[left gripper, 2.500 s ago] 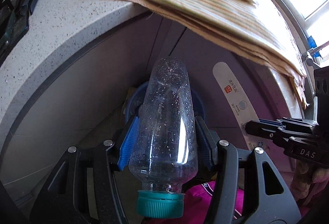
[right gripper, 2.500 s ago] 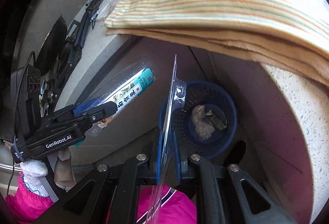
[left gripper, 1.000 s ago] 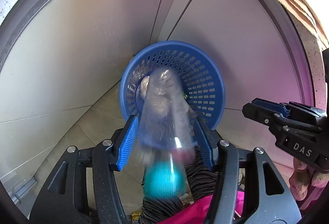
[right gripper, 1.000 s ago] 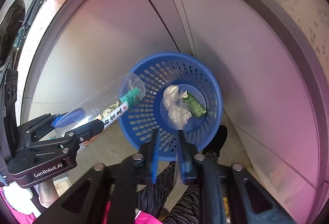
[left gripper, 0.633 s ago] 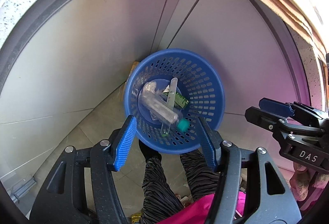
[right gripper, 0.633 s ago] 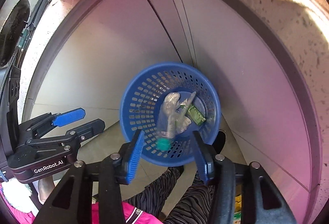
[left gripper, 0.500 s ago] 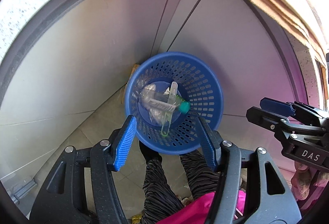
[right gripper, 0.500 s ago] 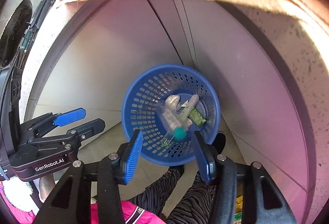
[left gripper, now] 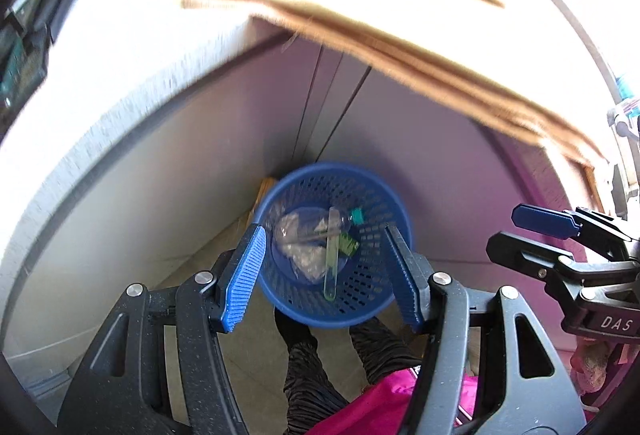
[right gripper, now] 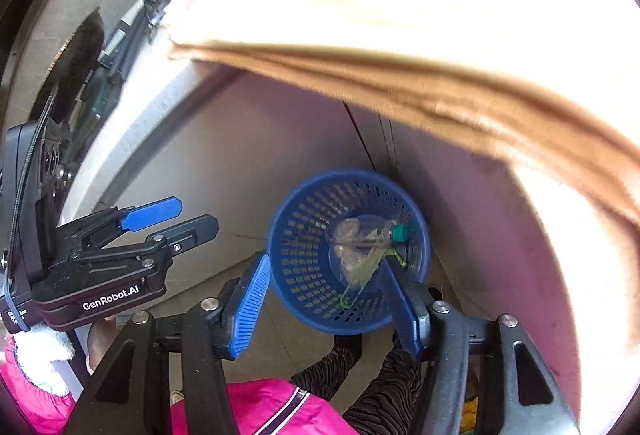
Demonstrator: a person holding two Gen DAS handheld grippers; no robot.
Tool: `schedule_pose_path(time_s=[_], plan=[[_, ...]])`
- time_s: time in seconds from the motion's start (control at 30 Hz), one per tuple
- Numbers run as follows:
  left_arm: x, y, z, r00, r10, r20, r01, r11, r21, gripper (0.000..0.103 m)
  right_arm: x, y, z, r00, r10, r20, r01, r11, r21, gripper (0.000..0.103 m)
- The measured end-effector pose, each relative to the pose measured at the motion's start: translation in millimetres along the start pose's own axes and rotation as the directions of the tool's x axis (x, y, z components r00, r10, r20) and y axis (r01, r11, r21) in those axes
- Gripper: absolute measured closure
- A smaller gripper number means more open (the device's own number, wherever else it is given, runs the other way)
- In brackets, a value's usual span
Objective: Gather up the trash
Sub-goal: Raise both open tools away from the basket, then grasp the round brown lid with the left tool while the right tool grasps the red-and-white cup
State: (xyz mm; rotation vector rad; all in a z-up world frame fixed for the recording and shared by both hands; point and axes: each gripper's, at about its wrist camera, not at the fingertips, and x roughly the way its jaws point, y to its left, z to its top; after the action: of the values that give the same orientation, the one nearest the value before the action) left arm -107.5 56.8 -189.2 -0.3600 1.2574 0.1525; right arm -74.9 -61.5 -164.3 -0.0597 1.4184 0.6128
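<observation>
Left gripper (left gripper: 326, 275) and right gripper (right gripper: 328, 305) agape, empty, above basket (left gripper: 384, 295) rim.

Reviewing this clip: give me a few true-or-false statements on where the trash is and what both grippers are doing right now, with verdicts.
1. The clear plastic bottle lies inside the blue basket. True.
2. The left gripper is shut on the bottle. False: its jaws are spread wide with nothing between them.
3. The right gripper is open and empty. True.
4. The blue basket stands on the countertop. False: it stands on the floor, against the cabinet below the counter.
5. A striped cloth hangs over the counter edge above the basket. True.
</observation>
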Motion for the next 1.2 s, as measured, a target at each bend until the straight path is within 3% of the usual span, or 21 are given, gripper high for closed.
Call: schedule_pose_path(time_s=[0.3,0.37,0.67,1.2], plan=[[-34,-9,28,0.996,-0.043,0.078,0.044,0.999,-0.006,0.041,-45,-6,15,0.993,0.013,0.114,-0.010,1.000,-0.028,0.031],[-38,-12,36,0.994,-0.056,0.094,0.057,0.998,-0.009,0.036,-59,-12,20,0.989,0.018,0.146,-0.014,1.000,-0.027,0.030],[-43,-31,81,0.985,-0.080,0.150,0.083,0.997,-0.011,0.036,-113,-47,47,0.961,0.002,0.275,-0.005,1.000,0.011,0.029],[-22,-49,156,0.980,-0.089,0.175,0.100,0.994,-0.053,0.036,-138,-102,116,0.934,0.060,0.353,-0.082,0.996,0.047,0.029]])
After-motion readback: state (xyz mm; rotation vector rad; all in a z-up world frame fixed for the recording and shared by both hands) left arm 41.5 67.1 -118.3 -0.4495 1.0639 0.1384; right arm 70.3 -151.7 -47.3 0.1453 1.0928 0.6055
